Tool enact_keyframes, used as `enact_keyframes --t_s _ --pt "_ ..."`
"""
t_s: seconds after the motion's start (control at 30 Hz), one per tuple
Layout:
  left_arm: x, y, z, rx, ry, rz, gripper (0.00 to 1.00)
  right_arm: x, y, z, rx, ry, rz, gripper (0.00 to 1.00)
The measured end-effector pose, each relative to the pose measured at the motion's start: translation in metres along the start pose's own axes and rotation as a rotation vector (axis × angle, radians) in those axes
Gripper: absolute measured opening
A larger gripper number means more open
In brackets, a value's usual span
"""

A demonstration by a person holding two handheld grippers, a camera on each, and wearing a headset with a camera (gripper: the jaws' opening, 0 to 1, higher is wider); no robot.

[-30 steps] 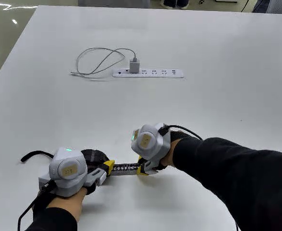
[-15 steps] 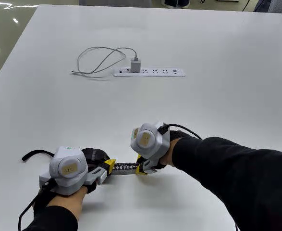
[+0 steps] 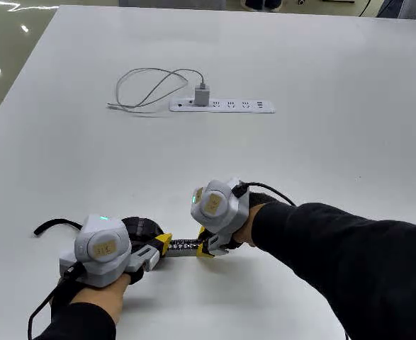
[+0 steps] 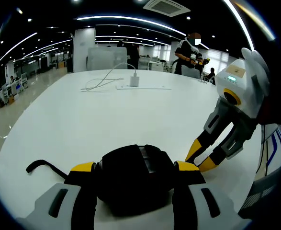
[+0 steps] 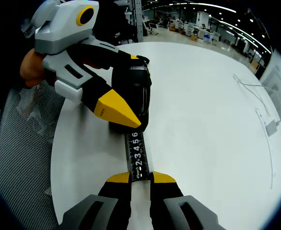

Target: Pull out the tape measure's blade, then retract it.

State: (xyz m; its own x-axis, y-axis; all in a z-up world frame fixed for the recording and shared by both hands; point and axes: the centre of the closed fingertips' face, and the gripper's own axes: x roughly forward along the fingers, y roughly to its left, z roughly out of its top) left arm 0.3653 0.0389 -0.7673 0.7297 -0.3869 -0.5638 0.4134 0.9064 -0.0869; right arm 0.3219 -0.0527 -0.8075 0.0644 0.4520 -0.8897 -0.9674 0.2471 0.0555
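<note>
1. The tape measure [image 3: 138, 229] is a squat black case with a dark strap [image 3: 48, 227] trailing off to the left. It rests on the white table [image 3: 300, 142] at the lower left of the head view.
2. The left gripper [image 4: 134, 167] is clenched across the case, one yellow tip on each flank.
3. The right gripper [image 5: 135, 178] pinches the free end of the blade [image 5: 136, 152] at the bottom centre of its own view.
4. The blade is a dark strip with pale numerals (two to six can be read). It runs straight from those jaws up to the mouth of the case, so only a short length is out.
5. In the head view the blade's long axis lies left to right, with the case at the left end and the right gripper just beside it. Any travel should probably follow that line while the left gripper anchors the case.
</note>
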Motion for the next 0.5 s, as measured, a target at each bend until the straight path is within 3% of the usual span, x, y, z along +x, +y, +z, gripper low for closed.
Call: enact_keyframes --t_s 0.5 --pt "0.0002 -0.0002 -0.0005 -0.003 0.001 0.002 0.60 0.0028 0.0000 0.0058 0.003 -0.031 -0.001 0.10"
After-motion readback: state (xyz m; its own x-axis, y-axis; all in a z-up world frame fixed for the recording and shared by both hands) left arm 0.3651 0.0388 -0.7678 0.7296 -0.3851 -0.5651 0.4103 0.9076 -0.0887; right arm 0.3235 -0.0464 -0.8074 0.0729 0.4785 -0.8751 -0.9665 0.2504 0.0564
